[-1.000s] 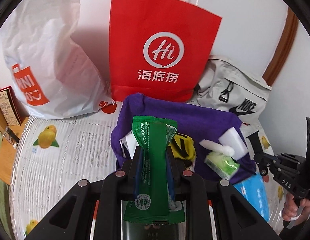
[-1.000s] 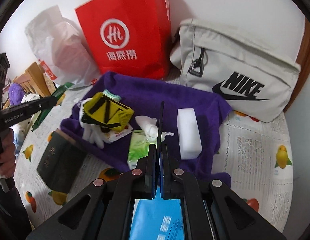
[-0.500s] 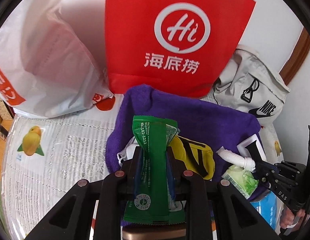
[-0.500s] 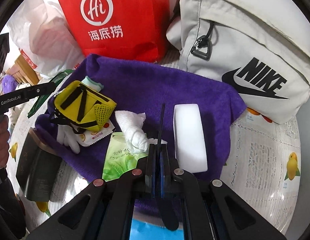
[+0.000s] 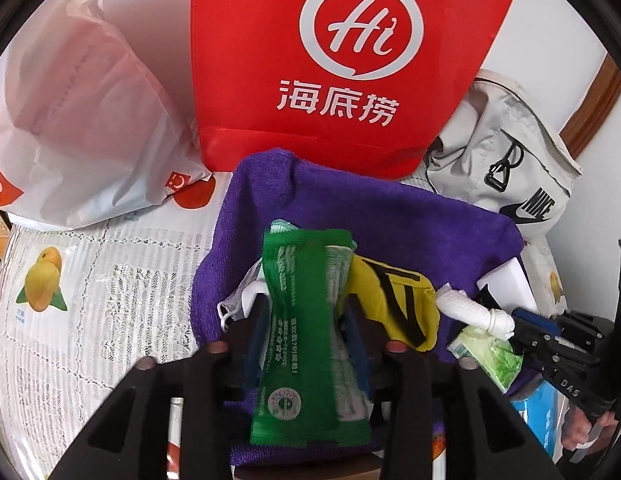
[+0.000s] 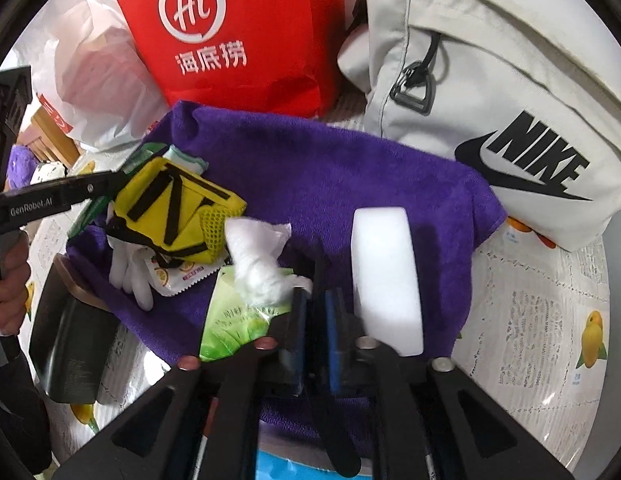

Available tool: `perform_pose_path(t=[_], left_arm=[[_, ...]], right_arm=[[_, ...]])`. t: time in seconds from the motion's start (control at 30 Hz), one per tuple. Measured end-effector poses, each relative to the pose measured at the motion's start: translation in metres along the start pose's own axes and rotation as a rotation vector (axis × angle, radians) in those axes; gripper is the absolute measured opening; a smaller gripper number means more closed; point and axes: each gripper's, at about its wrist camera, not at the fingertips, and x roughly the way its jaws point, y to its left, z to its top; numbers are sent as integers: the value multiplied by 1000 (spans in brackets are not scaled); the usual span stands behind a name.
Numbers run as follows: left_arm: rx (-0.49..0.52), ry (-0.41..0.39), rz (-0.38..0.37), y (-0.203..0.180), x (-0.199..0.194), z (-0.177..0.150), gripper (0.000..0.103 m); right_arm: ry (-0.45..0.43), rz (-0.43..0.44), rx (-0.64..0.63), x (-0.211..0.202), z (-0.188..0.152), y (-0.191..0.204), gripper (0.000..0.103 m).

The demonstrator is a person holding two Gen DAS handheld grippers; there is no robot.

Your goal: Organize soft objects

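Note:
My left gripper [image 5: 306, 320] is shut on a green wipes packet [image 5: 310, 340] and holds it above the left part of the purple towel [image 5: 390, 220]. On the towel [image 6: 330, 160] lie a yellow pouch [image 6: 170, 208], a white glove [image 6: 128, 276], a rolled white cloth [image 6: 254, 264], a light green tissue pack [image 6: 234, 324] and a white sponge block [image 6: 386, 276]. My right gripper [image 6: 316, 300] is low over the towel's near edge, between the rolled cloth and the sponge. Its jaws stand almost together with nothing between them.
A red paper bag [image 5: 342, 60], a white plastic bag [image 5: 78, 100] and a grey Nike bag [image 6: 490, 80] stand behind the towel. A dark box [image 6: 70, 340] lies at the left near edge. A blue packet [image 5: 542, 412] lies near the right gripper.
Both grippers have moved forward and lower toward the towel. The green packet has shifted in the left gripper's grasp. The right gripper's jaws have parted slightly.

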Motion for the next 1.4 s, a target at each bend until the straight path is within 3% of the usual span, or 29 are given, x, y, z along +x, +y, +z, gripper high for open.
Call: perform_pose_path(t=[0.03,0.1,0.27,0.4,0.57,0.7,0.83,0.93,1.1,1.2,1.4], left_arm=[[5,-4,4,-1,-1,0,54],[16,-20,-5,-1,-6,-2,60],[23,-33,-1,-3,-23,-6,66],[54,-47,25,-9,-41,-13,68],[86,-89,65,-19,-75,-30,81],[99,-112,81,-29,-103,-48,83],[124,-128,86,-44,-134,-72,93],[139,-150,112,-59,-157,-97,96],[132,-180,107,-73,-192,-137,100],[138,-199,106,-82,-213,-163,100],[146,-246,119,-94,-250,-210,100]], right_arm=[[-13,-1,3,-4,-1,-1,35],[-33,-2,6,-12,-2,-2,45],[-80,-20,-7,-35,-6,4,46],[-99,-36,-5,-51,-11,12,53],[-113,-54,26,-75,-27,25,56],[-138,-47,71,-99,-45,31,62],[-189,-53,97,-126,-70,42,79],[-218,-48,98,-148,-89,55,84],[-248,-14,139,-182,-124,68,87],[-256,-16,154,-199,-147,76,99],[-292,-47,162,-229,-195,92,100]])
